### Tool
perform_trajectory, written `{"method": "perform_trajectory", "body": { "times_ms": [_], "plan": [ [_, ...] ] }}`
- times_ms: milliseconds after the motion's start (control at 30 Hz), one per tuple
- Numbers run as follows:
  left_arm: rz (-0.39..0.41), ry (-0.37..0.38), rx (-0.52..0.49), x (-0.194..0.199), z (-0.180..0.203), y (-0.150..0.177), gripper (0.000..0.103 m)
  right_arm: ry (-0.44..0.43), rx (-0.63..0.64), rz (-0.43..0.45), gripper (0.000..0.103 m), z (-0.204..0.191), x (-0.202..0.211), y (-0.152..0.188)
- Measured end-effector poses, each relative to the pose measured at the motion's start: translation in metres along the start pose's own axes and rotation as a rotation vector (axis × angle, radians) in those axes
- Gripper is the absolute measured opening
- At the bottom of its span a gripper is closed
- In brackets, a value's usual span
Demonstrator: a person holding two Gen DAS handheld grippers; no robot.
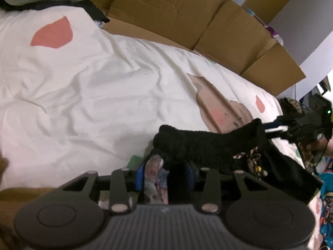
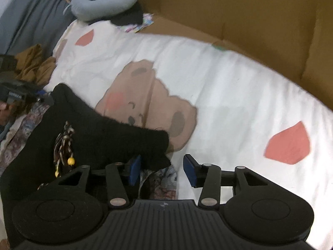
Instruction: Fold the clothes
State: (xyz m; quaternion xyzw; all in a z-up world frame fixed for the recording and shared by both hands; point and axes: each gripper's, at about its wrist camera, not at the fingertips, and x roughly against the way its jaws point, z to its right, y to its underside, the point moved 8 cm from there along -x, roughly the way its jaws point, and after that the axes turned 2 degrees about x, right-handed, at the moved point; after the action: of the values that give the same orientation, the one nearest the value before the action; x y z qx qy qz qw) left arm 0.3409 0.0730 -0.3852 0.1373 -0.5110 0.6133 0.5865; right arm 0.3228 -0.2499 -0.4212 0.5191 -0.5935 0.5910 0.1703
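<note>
A black knitted garment (image 1: 208,143) (image 2: 93,129) with a striped tassel and yellow bead (image 2: 64,145) hangs slack between the two grippers above the bed. My left gripper (image 1: 165,176) has its jaws apart. The garment's rounded end lies over its right finger, and a patterned cloth (image 1: 155,177) shows in the gap. My right gripper (image 2: 162,171) is open. The garment's other end rests against its left pad (image 2: 135,169), and the right pad stands free. Each gripper also shows at the edge of the other's view: the right gripper (image 1: 270,129) and the left gripper (image 2: 42,95).
The white bedsheet (image 1: 83,83) (image 2: 229,93) carries bear and pink prints. Cardboard boxes (image 1: 187,10) (image 2: 229,10) line its far side. A grey neck pillow (image 2: 104,2) and brown clothing (image 2: 35,62) lie at one end. Colourful fabric (image 1: 326,187) sits at the right edge.
</note>
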Motion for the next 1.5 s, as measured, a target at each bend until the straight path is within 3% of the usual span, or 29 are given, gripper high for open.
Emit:
{"method": "perform_trajectory", "body": {
  "times_ms": [233,367,433,500,767,1033,1333,1500],
  "plan": [
    [-0.039,0.033,0.014,-0.007,-0.002,0.003,0.039,-0.029,0.06,-0.058,0.048,-0.008,-0.01,0.004],
    [-0.075,0.049,-0.009,-0.011,0.001,0.006,0.032,-0.034,0.105,-0.087,0.017,-0.015,-0.012,0.005],
    [-0.079,0.045,-0.032,-0.01,0.003,0.006,0.016,-0.031,0.128,-0.099,0.014,-0.017,-0.012,0.005],
    [-0.069,0.032,-0.065,-0.007,0.005,0.003,0.013,0.014,0.149,-0.084,0.01,-0.017,-0.006,0.004],
    [-0.008,-0.041,-0.202,0.008,0.014,-0.018,0.009,0.223,0.3,-0.04,0.008,-0.022,0.009,-0.003],
    [0.072,-0.121,-0.292,0.01,0.021,-0.057,0.008,0.415,0.329,0.05,0.007,-0.002,0.023,-0.037],
    [0.06,-0.236,-0.326,-0.009,0.012,-0.1,0.007,0.499,0.327,0.026,0.006,0.03,0.002,-0.086],
    [0.076,-0.299,-0.35,-0.015,0.01,-0.127,0.006,0.571,0.392,0.034,0.006,0.039,-0.008,-0.108]
  ]
}}
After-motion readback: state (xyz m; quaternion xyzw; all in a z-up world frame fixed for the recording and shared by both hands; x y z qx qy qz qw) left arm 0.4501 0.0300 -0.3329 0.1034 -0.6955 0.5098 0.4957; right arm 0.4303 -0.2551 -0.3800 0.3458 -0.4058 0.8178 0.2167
